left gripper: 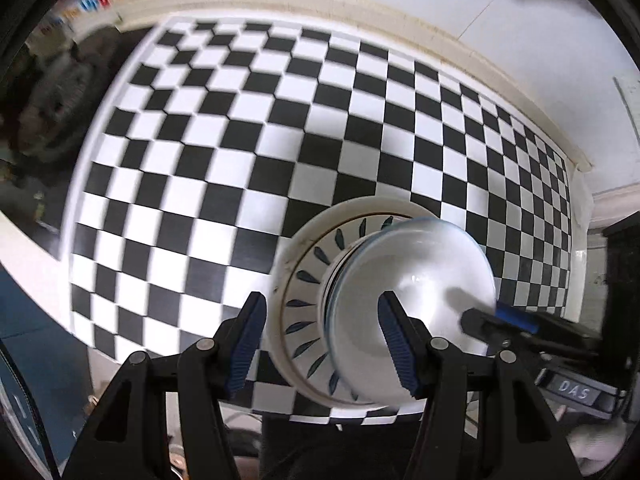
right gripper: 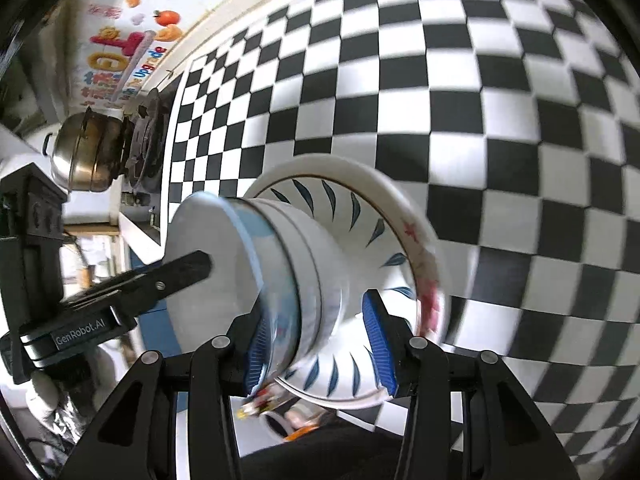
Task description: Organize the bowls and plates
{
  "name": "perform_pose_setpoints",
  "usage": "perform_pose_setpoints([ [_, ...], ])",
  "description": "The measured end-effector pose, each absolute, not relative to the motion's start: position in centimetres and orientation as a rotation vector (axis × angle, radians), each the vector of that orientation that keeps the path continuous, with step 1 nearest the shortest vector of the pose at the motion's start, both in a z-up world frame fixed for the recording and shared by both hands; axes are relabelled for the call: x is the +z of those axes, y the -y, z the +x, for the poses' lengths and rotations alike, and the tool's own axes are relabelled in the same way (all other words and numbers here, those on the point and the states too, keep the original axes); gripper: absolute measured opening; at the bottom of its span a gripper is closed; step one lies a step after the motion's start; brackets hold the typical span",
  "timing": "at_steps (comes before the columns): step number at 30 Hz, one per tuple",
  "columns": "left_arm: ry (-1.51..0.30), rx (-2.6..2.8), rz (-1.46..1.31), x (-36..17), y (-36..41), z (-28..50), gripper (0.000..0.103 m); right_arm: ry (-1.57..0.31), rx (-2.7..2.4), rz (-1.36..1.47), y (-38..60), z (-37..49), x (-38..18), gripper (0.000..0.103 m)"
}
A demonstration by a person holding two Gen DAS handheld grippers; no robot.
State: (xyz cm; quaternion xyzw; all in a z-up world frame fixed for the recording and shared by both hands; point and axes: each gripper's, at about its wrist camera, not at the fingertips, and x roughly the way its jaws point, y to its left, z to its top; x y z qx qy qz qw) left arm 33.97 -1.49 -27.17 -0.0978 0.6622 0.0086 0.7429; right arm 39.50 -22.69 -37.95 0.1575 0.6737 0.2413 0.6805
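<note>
A stack of dishes stands on the checkered table near its front edge: a wide plate (left gripper: 296, 264) with blue leaf marks at the bottom, white bowls (right gripper: 316, 248) nested on it, and a blue-rimmed bowl (left gripper: 424, 272) on top. My left gripper (left gripper: 322, 344) is open; its right finger is inside the top bowl and its left finger is outside the stack. My right gripper (right gripper: 318, 344) is open and straddles the bowls' wall. The right gripper's finger (left gripper: 500, 320) lies across the top bowl in the left wrist view. The left gripper's finger (right gripper: 176, 272) shows in the right wrist view.
The black and white checkered cloth (left gripper: 280, 120) covers the table up to the white wall. A steel pot (right gripper: 84, 156) sits on a stove at the far left. The table's front edge (left gripper: 360, 416) runs just under the stack.
</note>
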Motion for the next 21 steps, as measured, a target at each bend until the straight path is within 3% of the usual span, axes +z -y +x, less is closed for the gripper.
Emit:
perform_pose_setpoints([
  [7, -1.309, 0.071, -0.119, -23.1, 1.2, 30.1, 0.057, -1.369, 0.492, 0.252, 23.4, 36.0, -32.1, 0.048],
  [9, -1.261, 0.073, -0.101, -21.9, 1.1, 29.1, 0.069, -1.336, 0.464, 0.227, 23.5, 34.5, -30.5, 0.05],
  [11, -1.221, 0.07, -0.084, -21.0, 1.1, 28.3, 0.075, -1.306, 0.435, 0.205, 23.4, 33.1, -29.2, 0.072],
  [13, -1.177, 0.064, -0.054, -20.0, 1.0, 27.3, 0.082, -1.263, 0.391, 0.175, 23.4, 31.4, -27.7, 0.083],
  [15, -1.15, 0.047, -0.047, -19.4, 1.0, 26.7, 0.092, -1.224, 0.326, 0.144, 23.1, 29.9, -26.6, 0.085],
  [21, -1.067, 0.015, -0.017, -16.8, 1.2, 24.2, 0.095, -1.107, 0.204, 0.121, 23.0, 25.9, -23.3, 0.089],
])
